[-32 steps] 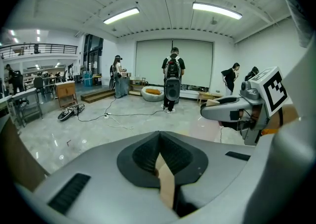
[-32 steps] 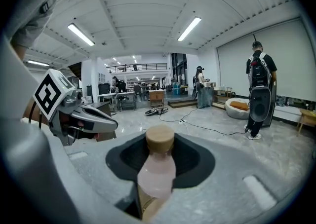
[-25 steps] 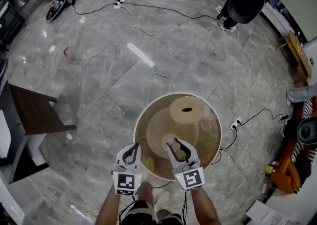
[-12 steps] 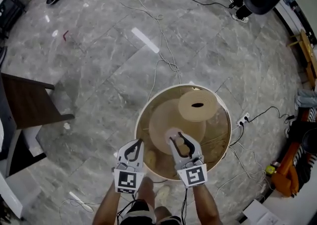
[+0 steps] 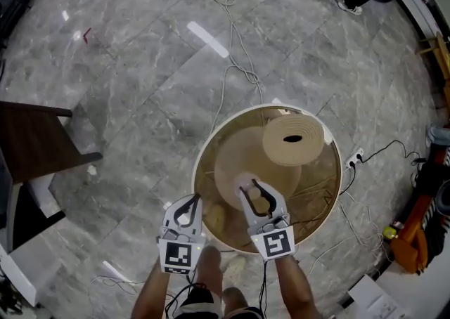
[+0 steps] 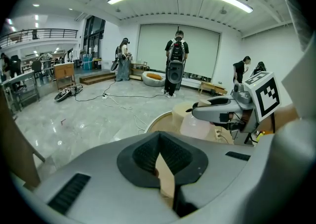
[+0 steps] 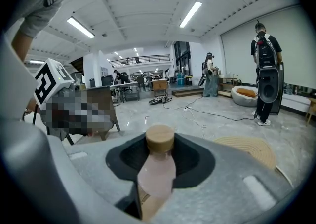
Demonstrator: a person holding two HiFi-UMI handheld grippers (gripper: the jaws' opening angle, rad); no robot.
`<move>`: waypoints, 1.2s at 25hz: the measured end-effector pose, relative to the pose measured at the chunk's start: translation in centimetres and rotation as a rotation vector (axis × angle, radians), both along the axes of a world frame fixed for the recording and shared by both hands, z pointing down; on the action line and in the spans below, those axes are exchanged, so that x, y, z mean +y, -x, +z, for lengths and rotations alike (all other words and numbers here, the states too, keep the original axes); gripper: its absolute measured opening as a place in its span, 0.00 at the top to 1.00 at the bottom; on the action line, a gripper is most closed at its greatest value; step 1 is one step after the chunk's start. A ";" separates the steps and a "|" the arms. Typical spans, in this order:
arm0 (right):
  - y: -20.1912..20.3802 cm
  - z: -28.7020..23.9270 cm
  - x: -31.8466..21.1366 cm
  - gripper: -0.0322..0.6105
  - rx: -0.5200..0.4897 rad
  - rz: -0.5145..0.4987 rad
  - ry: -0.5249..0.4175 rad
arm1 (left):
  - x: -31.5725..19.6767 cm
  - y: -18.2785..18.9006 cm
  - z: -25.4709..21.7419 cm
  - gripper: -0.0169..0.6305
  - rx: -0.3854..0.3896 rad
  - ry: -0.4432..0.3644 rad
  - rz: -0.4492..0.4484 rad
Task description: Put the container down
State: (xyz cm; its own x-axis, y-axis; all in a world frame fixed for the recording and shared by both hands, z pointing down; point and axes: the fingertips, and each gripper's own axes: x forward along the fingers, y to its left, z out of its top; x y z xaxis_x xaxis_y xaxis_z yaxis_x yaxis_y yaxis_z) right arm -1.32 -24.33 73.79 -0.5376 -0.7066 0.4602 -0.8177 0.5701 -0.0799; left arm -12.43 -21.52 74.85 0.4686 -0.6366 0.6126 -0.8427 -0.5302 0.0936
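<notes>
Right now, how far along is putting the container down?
Done: right tongs clamp the wooden-capped bottle. In hand: it hangs over the round white-rimmed table, apparently not resting on it. Left: set it down, open the tongs.

The head view looks steeply down; both gripper views, low and near, look outward across the same round white-rimmed table.
</notes>
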 end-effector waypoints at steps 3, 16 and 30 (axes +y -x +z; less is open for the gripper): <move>-0.1 2.1 0.2 0.75 0.000 -0.001 0.014 | 0.0 -0.1 1.6 0.95 0.002 0.006 -0.002; 1.1 10.4 -0.6 0.75 0.002 -0.032 0.041 | -0.9 0.1 9.0 0.95 -0.003 0.038 0.005; 1.5 13.2 -0.4 0.74 0.019 -0.047 0.038 | -0.3 0.1 11.7 0.95 0.017 0.076 -0.011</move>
